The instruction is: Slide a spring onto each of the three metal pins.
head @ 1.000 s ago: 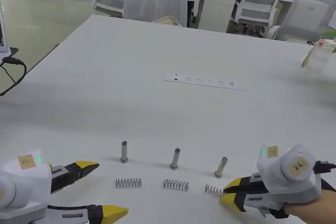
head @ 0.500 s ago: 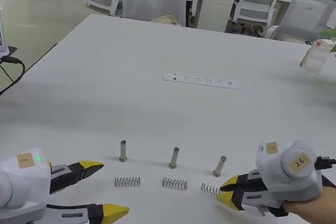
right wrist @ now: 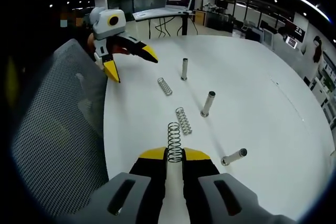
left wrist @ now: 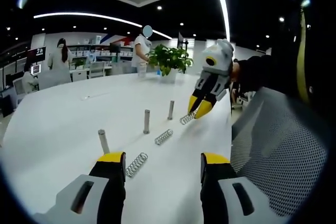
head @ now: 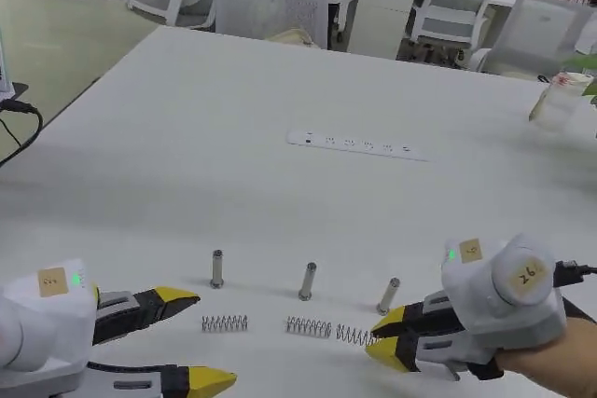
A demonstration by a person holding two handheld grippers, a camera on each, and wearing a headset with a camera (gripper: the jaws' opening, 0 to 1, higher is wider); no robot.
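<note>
In the head view, my right gripper (head: pixel 378 340) sits low over the tabletop (head: pixel 280 90). Its fingers are pinched on one end of the right spring (head: pixel 353 334), which is just in front of the right pin (head: pixel 389 295). The middle spring (head: pixel 309 326) and left spring (head: pixel 225 323) lie loose before the middle pin (head: pixel 308 281) and left pin (head: pixel 217 268). All three pins stand upright in a row. My left gripper (head: pixel 215 342) hovers near the left spring, fingers wide, holding nothing.

In the left gripper view, the left spring lies just ahead of those spread fingers. The right gripper is at the far end of the row, with its spring sticking out of the tips.

In the right gripper view, the fingers are narrow, clamped on the near coils, and the spring runs straight out ahead. The right pin stands off to one side, apart from it. As I judge it, a grasp this close to the end may let the spring flex. I should lift it, turn the free end down, centre it over the pin top and lower slowly, letting go only once the coils have caught the pin.
</note>
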